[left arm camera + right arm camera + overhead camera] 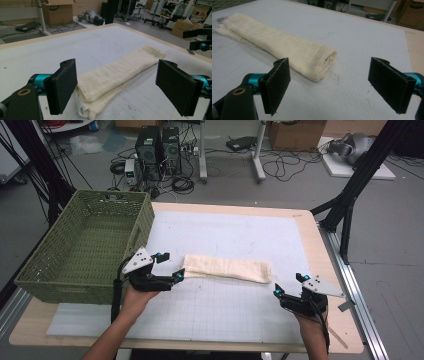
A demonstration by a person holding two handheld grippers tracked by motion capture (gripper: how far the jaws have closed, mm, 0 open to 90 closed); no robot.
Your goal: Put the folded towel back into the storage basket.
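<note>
On the table's white mat (pixel 225 315) a folded cream towel (pixel 227 268) lies lengthwise, beside a green basket (pixel 85 245). Left gripper (pixel 167 266) and right gripper (pixel 289 285) flank its ends, fingers released, empty. Likely next: closing on each end, perhaps for another fold.

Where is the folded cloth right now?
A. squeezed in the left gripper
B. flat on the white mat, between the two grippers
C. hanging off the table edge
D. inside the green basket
B: the folded cloth lies flat on the white mat, with the left gripper and right gripper open at its ends; the green basket has no cloth in it.
</note>
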